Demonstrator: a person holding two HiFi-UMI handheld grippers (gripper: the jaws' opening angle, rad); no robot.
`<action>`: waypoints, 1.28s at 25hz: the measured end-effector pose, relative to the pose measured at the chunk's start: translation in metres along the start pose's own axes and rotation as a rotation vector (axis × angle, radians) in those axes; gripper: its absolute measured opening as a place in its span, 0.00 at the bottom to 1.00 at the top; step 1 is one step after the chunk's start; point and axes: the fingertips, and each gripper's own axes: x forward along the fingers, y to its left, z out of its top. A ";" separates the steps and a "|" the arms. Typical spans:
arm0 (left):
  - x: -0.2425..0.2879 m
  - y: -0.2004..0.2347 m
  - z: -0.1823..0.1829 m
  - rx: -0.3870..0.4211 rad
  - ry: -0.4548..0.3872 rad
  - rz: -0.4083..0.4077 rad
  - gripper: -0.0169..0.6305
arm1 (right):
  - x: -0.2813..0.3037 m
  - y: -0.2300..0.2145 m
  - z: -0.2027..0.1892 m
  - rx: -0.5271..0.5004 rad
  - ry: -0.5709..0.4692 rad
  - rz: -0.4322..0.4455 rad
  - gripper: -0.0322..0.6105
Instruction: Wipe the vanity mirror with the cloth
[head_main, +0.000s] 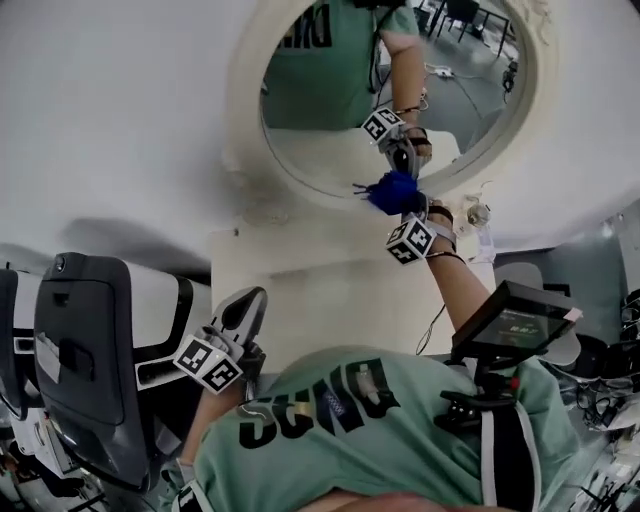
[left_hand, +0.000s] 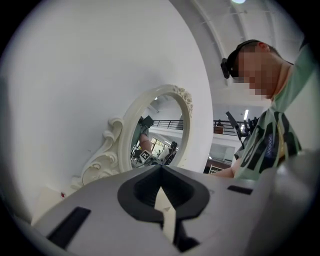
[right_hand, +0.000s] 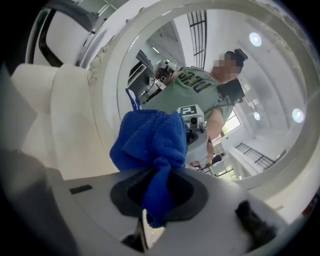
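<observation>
White wall (head_main: 120, 100) carries the oval vanity mirror (head_main: 320, 120). The right gripper's (right_hand: 159, 197) jaws clamp the blue cloth (right_hand: 150, 140), bunched at the glass's lower edge. The left gripper (left_hand: 161, 192) hangs low, jaws together, empty.

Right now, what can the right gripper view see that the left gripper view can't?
Only the right gripper view shows the blue cloth, pinched in the right gripper. Only the left gripper view shows the left gripper, jaws together on nothing, and the curly carving at the frame's side. Both show the white-framed vanity mirror and the person in a green shirt.
</observation>
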 end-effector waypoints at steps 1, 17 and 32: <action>-0.005 0.000 0.012 0.019 -0.015 -0.007 0.04 | 0.001 0.004 0.000 0.059 0.000 0.051 0.13; -0.017 0.010 0.066 0.058 -0.059 -0.176 0.04 | -0.125 0.035 0.037 0.723 -0.218 0.445 0.13; 0.077 -0.133 -0.024 0.013 -0.021 -0.221 0.04 | -0.299 -0.023 -0.023 0.865 -0.626 0.633 0.13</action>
